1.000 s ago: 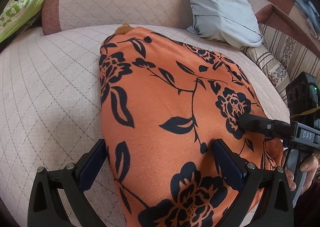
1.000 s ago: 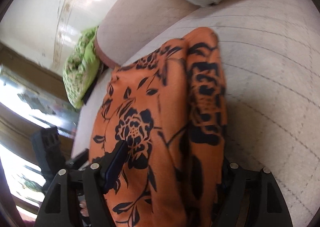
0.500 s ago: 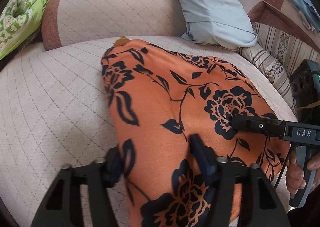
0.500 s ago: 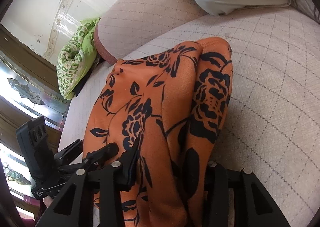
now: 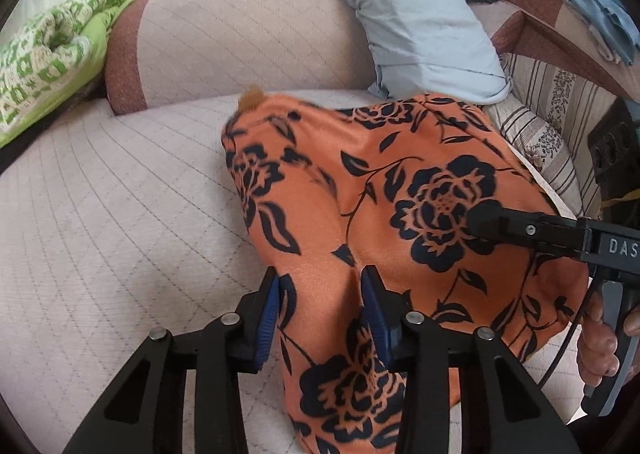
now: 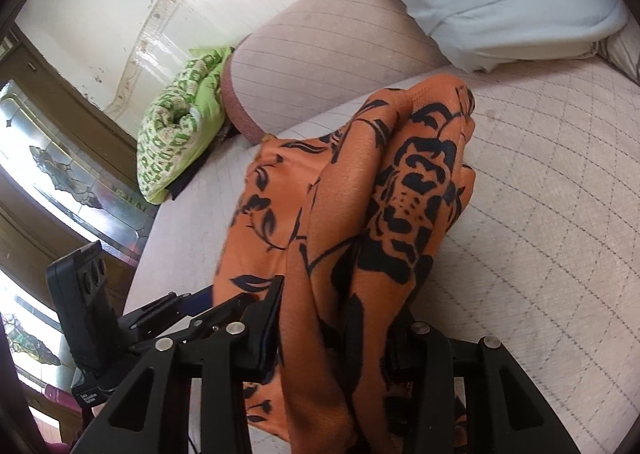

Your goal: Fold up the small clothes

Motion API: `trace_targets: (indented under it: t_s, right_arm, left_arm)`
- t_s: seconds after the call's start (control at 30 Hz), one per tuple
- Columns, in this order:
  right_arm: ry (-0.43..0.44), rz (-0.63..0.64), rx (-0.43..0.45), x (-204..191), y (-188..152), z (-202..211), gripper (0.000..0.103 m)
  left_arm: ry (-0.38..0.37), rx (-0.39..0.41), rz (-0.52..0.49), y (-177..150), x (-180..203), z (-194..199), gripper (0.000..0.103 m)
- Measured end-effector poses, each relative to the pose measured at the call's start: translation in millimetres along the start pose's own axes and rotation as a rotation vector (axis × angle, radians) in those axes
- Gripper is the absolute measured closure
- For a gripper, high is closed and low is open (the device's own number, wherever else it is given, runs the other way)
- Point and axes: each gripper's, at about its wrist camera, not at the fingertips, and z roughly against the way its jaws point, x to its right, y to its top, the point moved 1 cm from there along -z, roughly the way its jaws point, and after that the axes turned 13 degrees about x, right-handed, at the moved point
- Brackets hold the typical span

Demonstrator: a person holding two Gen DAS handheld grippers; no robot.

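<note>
An orange garment with a black flower print (image 5: 360,190) lies on the quilted sofa seat (image 5: 120,214). My left gripper (image 5: 324,294) is shut on its near edge, with bunched cloth between the blue pads (image 5: 272,310). My right gripper (image 6: 340,318) is shut on the garment's right side (image 6: 360,234), with a thick fold between its fingers. The right gripper also shows in the left wrist view (image 5: 520,230) over the cloth. The near part of the garment is raised off the seat.
A pale blue pillow (image 5: 408,22) leans at the sofa back. A green patterned cushion (image 5: 52,54) lies at the far left. A striped cushion (image 5: 540,126) sits at the right. The sofa backrest (image 5: 240,42) rises behind the garment.
Both grippers went from open around the garment's near edge to shut on it. The near cloth has bunched and lifted, and the garment has drawn toward me.
</note>
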Motion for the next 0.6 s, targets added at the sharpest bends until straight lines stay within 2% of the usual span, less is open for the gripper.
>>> trace_targets:
  t_s: [0.07, 0.1, 0.13, 0.2, 0.23, 0.3, 0.37, 0.43, 0.5, 0.53, 0.6]
  right_arm:
    - [0.006, -0.003, 0.000, -4.5, -0.5, 0.3, 0.061]
    - [-0.003, 0.000, 0.001, -5.2, -0.8, -0.2, 0.061]
    - [-0.016, -0.003, -0.003, -3.0, -2.2, -1.8, 0.061]
    - [-0.052, -0.024, -0.019, 4.5, -4.0, -8.3, 0.061]
    - [-0.078, -0.037, -0.029, 11.5, -5.7, -11.1, 0.061]
    - [-0.124, -0.053, -0.054, 27.0, -9.3, -15.8, 0.061]
    - [-0.125, -0.093, -0.076, 41.6, -11.7, -18.9, 0.061]
    - [-0.109, -0.119, -0.084, 46.9, -10.5, -20.7, 0.061]
    - [-0.116, -0.100, -0.092, 44.9, -9.1, -23.5, 0.060]
    - [-0.120, -0.086, -0.096, 43.8, -9.3, -25.4, 0.059]
    - [-0.117, -0.080, -0.102, 43.9, -10.2, -29.9, 0.058]
  left_arm:
    - [0.009, 0.018, -0.020, -0.3, 0.2, 5.3, 0.061]
    - [0.020, 0.021, -0.024, -2.1, -1.1, 5.9, 0.056]
    - [0.034, 0.017, -0.025, -4.8, -3.1, 5.7, 0.040]
    - [0.083, 0.001, -0.013, -10.6, -9.6, -0.3, 0.022]
    - [0.086, -0.012, 0.011, -12.5, -14.7, -3.0, 0.022]
    - [0.039, -0.040, 0.094, -12.7, -27.3, -8.1, 0.021]
    - [0.023, -0.061, 0.165, -13.7, -37.4, -14.4, 0.011]
    - [0.008, -0.113, 0.203, -19.6, -42.4, -26.0, 0.007]
    - [-0.073, -0.200, 0.246, -29.6, -41.1, -42.1, 0.007]
    - [-0.101, -0.219, 0.259, -33.5, -39.0, -45.6, 0.001]
    - [-0.110, -0.185, 0.220, -33.6, -31.0, -46.2, 0.000]
